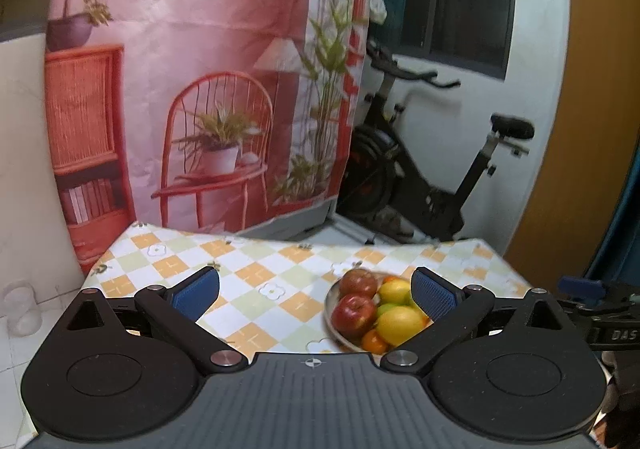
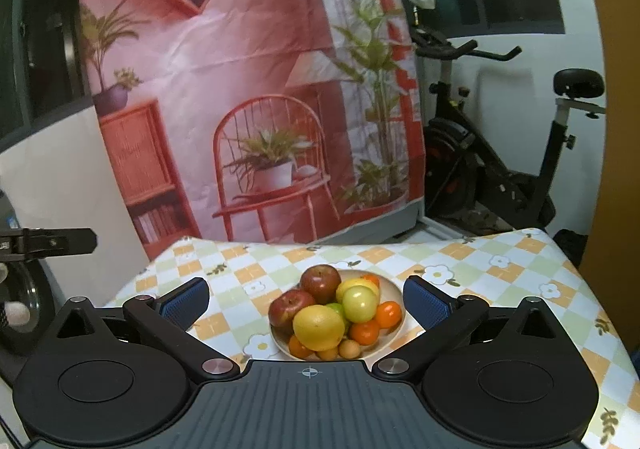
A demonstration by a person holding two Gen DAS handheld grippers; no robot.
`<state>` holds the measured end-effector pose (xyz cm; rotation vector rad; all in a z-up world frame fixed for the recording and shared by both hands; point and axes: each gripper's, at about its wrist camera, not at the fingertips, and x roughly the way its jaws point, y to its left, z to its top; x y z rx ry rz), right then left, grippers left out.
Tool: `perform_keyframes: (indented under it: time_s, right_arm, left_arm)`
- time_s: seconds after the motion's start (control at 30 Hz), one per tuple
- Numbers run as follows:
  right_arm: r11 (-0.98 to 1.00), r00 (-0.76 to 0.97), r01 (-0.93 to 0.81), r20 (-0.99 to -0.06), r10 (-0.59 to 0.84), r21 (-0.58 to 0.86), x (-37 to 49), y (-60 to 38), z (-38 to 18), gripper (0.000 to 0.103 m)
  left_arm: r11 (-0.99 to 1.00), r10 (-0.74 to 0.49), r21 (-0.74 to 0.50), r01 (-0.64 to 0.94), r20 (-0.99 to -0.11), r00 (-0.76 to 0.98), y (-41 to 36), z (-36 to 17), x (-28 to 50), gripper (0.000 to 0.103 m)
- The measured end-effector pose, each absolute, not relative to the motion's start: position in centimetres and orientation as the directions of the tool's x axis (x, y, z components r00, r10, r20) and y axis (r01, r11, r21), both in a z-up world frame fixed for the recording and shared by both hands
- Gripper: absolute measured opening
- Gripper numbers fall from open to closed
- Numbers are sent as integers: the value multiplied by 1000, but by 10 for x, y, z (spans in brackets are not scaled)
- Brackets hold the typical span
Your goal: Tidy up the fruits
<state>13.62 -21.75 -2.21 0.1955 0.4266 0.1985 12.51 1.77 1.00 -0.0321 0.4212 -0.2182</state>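
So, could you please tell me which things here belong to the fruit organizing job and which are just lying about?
Belongs to the job:
- shallow beige bowl
- two dark red apples
- large yellow citrus fruit
- green apple
- small orange tangerines

Just lying about:
- black exercise bike
- pink printed backdrop cloth
- clear glass jar

Both my wrist cameras look forward and slightly down over the surface (image 2: 500, 261); both share the fruit bowl (image 2: 394, 291) near twelve o'clock.
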Motion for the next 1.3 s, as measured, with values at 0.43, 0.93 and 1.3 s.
perform_keyframes:
  time_s: [0.43, 0.93, 1.3]
  right_arm:
    - [969, 923, -106, -341, 179, 221, 88, -222, 1, 103]
    - [973, 935, -138, -301, 189, 183, 66, -212, 11, 103]
    - [973, 931, -146, -308, 197, 180, 62, -206, 10, 103]
  left_arm:
    - [985, -175, -55, 166, -319, 931, 7, 33, 67, 103]
    - [992, -107, 33, 123, -297, 949, -11, 30, 46, 103]
    - [992, -114, 18, 125, -300, 947, -9, 30, 44, 103]
